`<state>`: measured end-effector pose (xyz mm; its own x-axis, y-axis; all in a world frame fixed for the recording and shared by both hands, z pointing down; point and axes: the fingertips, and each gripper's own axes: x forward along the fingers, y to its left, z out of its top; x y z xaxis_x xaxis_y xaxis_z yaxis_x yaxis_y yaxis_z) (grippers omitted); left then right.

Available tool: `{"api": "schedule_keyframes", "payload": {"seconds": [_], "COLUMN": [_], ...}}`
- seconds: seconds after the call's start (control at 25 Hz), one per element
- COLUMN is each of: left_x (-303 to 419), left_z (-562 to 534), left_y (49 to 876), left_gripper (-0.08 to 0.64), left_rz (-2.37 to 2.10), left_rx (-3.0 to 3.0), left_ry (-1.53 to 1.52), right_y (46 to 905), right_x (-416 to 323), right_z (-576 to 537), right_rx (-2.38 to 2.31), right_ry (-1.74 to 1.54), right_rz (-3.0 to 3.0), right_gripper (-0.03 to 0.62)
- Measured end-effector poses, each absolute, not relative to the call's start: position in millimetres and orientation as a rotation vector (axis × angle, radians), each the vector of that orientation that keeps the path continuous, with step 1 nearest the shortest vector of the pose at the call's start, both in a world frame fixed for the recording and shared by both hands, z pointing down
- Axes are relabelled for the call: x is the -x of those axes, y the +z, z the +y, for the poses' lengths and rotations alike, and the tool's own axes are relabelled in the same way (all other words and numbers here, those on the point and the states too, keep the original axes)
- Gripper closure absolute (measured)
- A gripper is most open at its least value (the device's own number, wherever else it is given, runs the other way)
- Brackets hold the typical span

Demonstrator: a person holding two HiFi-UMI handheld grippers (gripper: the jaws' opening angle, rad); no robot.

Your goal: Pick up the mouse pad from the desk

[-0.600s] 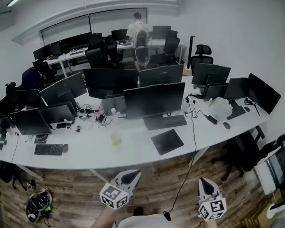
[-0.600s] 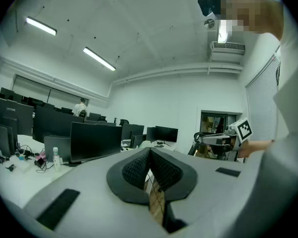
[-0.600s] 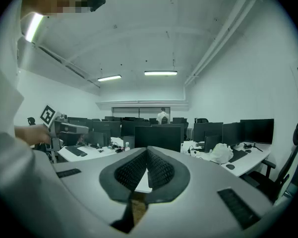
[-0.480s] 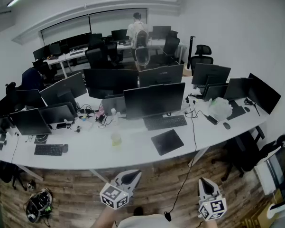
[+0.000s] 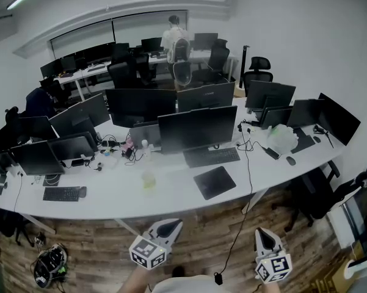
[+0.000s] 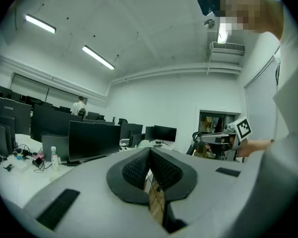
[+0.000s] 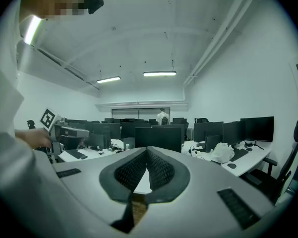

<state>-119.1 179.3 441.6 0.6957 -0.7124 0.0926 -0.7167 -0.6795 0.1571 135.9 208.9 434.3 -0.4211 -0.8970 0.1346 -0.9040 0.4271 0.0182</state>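
Both clenched empty, left hand-held gripper [image 5: 169,224], right hand-held gripper [image 5: 264,235], mouse pad [image 5: 215,182] flat, long axis slanting up-right

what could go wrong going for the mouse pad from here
1. The mouse pad lies flat on the desk, so the jaws may slide over it instead of catching an edge.
2. The left gripper and right gripper are both shut; reaching in like that would likely just push the pad.
3. The keyboard sits just behind the pad and a cable runs beside it; either could get bumped or snagged.
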Motion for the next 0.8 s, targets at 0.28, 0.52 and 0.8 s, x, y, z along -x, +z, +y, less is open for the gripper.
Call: {"api": "schedule_keyframes", "payload": {"seconds": [0.28, 0.52, 0.8], "left_x": [120.6, 125.3, 133.2], "left_z": [177.0, 177.4, 175.0], "left_y": [445.6, 451.1, 458.8], "left_gripper": [0.541, 0.508, 0.406], "left_rz": [-1.13, -1.092, -1.015], "left_rx": [-2.725, -2.731, -2.729], "left_ry": [0.044, 0.045, 0.046], "right_y": [440.3, 440.1, 448.0], "right_x": [-139.3, -134.7, -119.2], "right_z": [209.3, 213.2, 213.8], "right_rx": [-1.701, -1.729, -1.753], "right_ry": [0.151, 0.155, 0.178], "right_rz": [-2.516, -2.497, -2.466], "right_gripper": [0.581, 0.581, 0.581]}}
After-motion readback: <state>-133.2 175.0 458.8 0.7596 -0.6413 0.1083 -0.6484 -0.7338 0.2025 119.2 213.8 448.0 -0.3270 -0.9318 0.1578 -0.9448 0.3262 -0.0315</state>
